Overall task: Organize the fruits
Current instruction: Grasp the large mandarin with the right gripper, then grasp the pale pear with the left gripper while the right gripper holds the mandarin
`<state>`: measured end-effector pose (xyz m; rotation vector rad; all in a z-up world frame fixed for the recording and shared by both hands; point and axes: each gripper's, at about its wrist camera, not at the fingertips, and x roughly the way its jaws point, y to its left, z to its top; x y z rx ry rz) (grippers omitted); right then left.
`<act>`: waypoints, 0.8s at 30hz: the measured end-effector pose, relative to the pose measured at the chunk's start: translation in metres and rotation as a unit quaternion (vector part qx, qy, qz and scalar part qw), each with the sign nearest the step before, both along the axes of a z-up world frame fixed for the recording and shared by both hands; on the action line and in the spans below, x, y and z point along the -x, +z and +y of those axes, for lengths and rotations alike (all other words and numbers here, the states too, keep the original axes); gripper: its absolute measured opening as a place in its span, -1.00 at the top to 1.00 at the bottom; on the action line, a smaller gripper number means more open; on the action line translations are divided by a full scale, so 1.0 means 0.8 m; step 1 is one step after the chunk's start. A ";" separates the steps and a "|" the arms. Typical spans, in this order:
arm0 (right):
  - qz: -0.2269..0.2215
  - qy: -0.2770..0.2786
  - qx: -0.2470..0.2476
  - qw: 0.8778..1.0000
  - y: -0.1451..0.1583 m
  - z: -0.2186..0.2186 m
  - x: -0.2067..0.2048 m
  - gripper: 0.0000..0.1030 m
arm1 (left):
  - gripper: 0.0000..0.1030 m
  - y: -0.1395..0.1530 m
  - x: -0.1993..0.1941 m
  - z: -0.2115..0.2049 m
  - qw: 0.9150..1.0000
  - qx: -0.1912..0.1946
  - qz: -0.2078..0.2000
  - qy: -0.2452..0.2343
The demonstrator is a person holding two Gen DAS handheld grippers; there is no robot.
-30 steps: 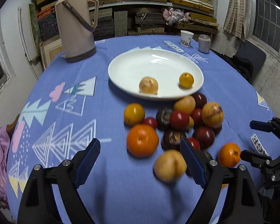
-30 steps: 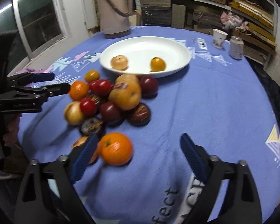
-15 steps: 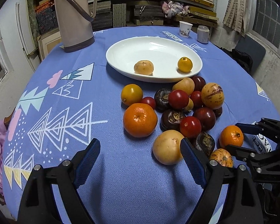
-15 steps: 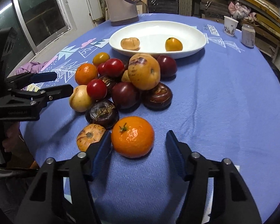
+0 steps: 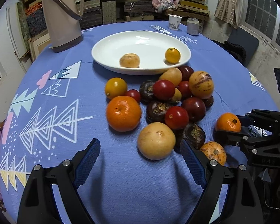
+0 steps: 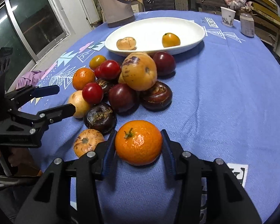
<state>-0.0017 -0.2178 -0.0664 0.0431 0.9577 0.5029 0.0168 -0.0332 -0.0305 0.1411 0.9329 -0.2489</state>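
Round worktop [image 5: 224, 59] under a blue patterned cloth. White plate [image 5: 106, 56] sits toward 12 o'clock, holding a tan mandarin [image 5: 129, 60] at its near edge and a small yellow-orange fruit [image 5: 172, 55] at about 3 o'clock inside it.

Fruit pile [image 5: 166, 97] lies just in front of the plate: red tomatoes, dark purple fruits, a streaked yellow melon-like fruit [image 5: 201, 84], a large orange [image 5: 123, 113] on the pile's 9 o'clock side, and a pale yellow fruit [image 5: 156, 140] at its 6 o'clock.

Right gripper [image 6: 138, 145]: jaws closed in on a tangerine [image 6: 138, 142], both blue pads against its sides, fruit low on the cloth at the pile's near edge. A striped orange fruit [image 6: 87, 141] sits just beside it at 9 o'clock.

Left gripper [image 5: 140, 156]: jaws spread wide, nothing between the pads; the pale yellow fruit is just ahead of the right pad.

Tan thermos jug [image 5: 62, 16] at 11 o'clock, paper cup [image 5: 174, 22] and a small can [image 5: 193, 26] at 1 o'clock, near the far edge.
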 end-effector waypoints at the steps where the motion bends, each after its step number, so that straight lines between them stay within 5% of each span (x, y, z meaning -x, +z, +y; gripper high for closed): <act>1: 0.001 0.000 -0.001 1.000 0.000 0.000 0.000 0.11 | -0.71 -0.002 -0.002 0.000 1.000 -0.002 0.004 0.002; 10: 0.000 0.009 -0.005 1.000 -0.001 0.003 0.004 0.11 | -0.73 -0.024 -0.019 0.002 0.999 0.008 0.031 0.020; 13: 0.000 0.010 -0.004 1.000 -0.001 0.005 0.005 0.11 | -0.59 -0.031 -0.023 -0.002 0.999 0.007 0.037 0.016; 17: -0.001 0.009 -0.005 1.000 -0.002 0.003 0.007 0.11 | 0.12 -0.026 -0.017 -0.014 1.000 0.010 0.020 -0.010; 24: -0.005 0.008 -0.013 1.000 0.002 -0.002 0.012 0.11 | 0.13 -0.024 -0.017 -0.003 0.999 0.033 0.028 -0.006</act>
